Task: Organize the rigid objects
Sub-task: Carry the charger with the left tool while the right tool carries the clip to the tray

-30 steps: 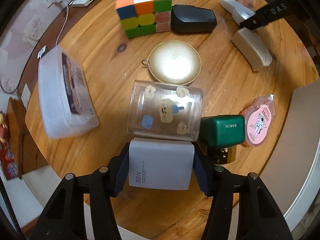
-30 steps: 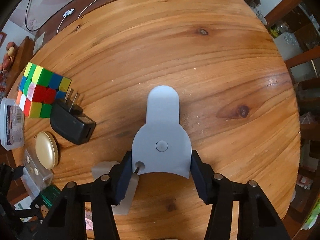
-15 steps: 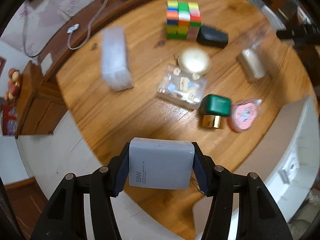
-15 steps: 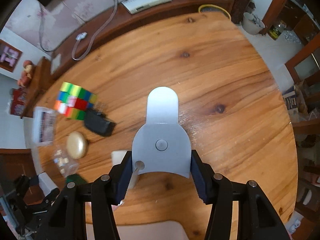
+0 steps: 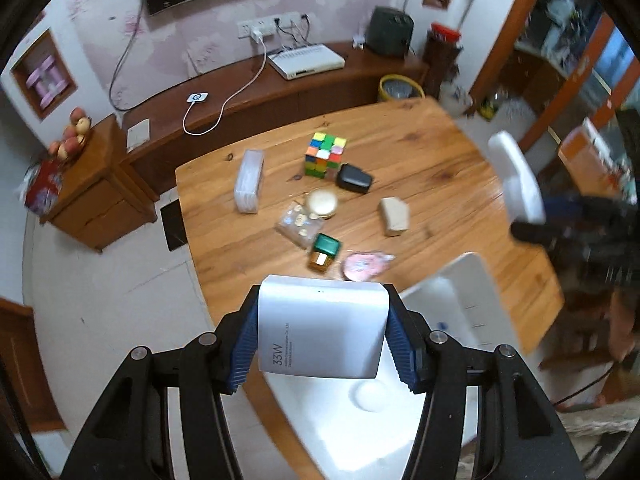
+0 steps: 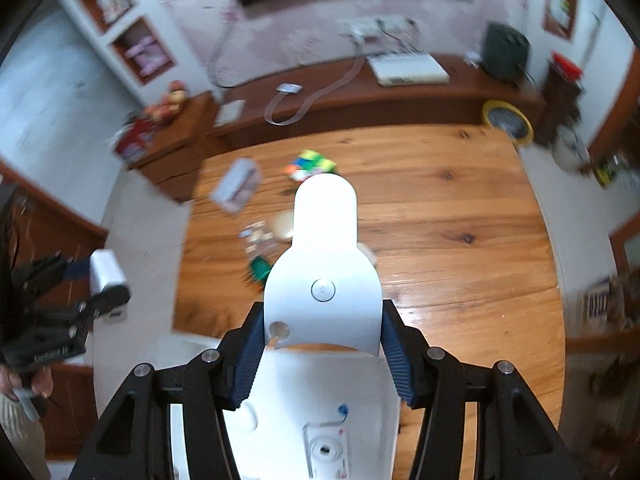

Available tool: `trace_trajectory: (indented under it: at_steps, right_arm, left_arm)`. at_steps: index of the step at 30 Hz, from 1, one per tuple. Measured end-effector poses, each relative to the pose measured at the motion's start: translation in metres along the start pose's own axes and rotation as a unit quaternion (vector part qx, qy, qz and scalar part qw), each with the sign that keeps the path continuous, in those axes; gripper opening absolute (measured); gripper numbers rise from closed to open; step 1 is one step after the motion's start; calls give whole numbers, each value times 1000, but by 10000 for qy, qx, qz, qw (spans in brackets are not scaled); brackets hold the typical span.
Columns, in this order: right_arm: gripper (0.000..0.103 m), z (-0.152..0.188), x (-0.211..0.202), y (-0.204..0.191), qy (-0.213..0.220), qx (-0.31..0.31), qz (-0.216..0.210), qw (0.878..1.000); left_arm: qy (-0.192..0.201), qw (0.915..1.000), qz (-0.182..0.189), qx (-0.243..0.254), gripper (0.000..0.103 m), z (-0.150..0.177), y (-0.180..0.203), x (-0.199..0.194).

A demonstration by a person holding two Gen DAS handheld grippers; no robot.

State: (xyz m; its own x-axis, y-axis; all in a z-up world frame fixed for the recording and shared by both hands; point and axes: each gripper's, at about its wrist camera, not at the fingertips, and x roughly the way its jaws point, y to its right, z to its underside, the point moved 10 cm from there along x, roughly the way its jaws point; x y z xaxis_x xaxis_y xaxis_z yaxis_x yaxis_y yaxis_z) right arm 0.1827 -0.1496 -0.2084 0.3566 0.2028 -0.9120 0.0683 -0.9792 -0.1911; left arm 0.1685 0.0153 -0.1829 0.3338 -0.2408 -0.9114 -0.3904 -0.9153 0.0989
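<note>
between right tongs (image 6: 323,340), stand (image 6: 323,264) lengthwise forward

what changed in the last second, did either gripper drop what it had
No drop. Both grippers rose well above the table and now hang over the white bin. The left gripper still clamps the white 33W charger; the right gripper still clamps the white keyhole-shaped piece. The Rubik's cube and the other table items stayed put.

I lift the left gripper (image 5: 322,334) and its white charger (image 5: 322,330) well above the table (image 5: 440,184). My right gripper (image 6: 322,340) rises too, carrying the white holder (image 6: 324,256).
</note>
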Motion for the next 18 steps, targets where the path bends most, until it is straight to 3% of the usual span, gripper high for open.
trace_trajectory:
  at_steps: [4,9,18]
  right_arm:
    - [56,23,-29,-29,167,-457,-187,9986]
    - [56,53,-45,-51,386,-1041,-133,9937]
    - [56,113,-8,-49,-6,-1623,166,9866]
  left_arm:
    - [144,9992,75,-366,60,18,19,-16]
    - [140,9968,-121,-773,60,50,35,-12]
    - [-337,9927,-437,-1069,60,110,44,33]
